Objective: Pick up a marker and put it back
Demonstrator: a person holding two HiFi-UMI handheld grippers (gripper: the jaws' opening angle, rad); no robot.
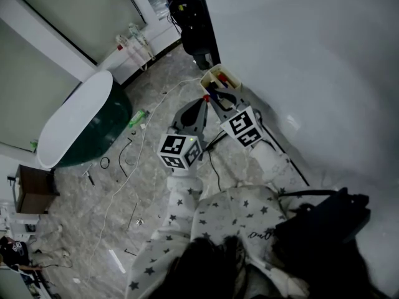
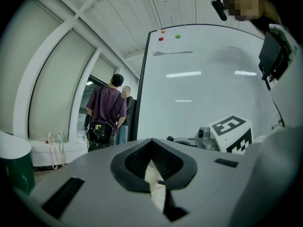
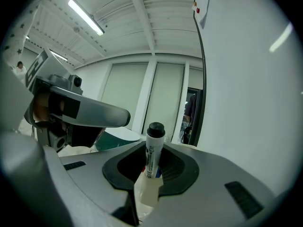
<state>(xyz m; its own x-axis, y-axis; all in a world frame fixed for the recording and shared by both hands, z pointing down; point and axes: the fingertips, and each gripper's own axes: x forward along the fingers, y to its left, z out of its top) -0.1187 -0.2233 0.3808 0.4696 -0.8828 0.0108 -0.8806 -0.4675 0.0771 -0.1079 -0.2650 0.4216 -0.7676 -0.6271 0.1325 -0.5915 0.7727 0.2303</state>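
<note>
In the right gripper view a white marker (image 3: 154, 150) with a black cap stands upright between the jaws. My right gripper (image 3: 151, 171) is shut on its barrel. In the head view this gripper (image 1: 214, 97) points at a cream marker box (image 1: 220, 78) by the foot of the whiteboard (image 1: 312, 61), and the held marker is hard to make out there. My left gripper (image 1: 197, 106) sits close beside it on the left, jaws together. Its own view shows that gripper (image 2: 154, 167) with nothing between the dark pads. The right gripper's marker cube (image 2: 233, 133) shows at that view's right.
A white oval table on a green base (image 1: 87, 120) stands to the left. Cables and a green bottle (image 1: 137, 118) lie on the marble floor. A person in a purple shirt (image 2: 108, 109) stands in the doorway past the whiteboard's edge. A dark bag (image 1: 324, 220) hangs at my right.
</note>
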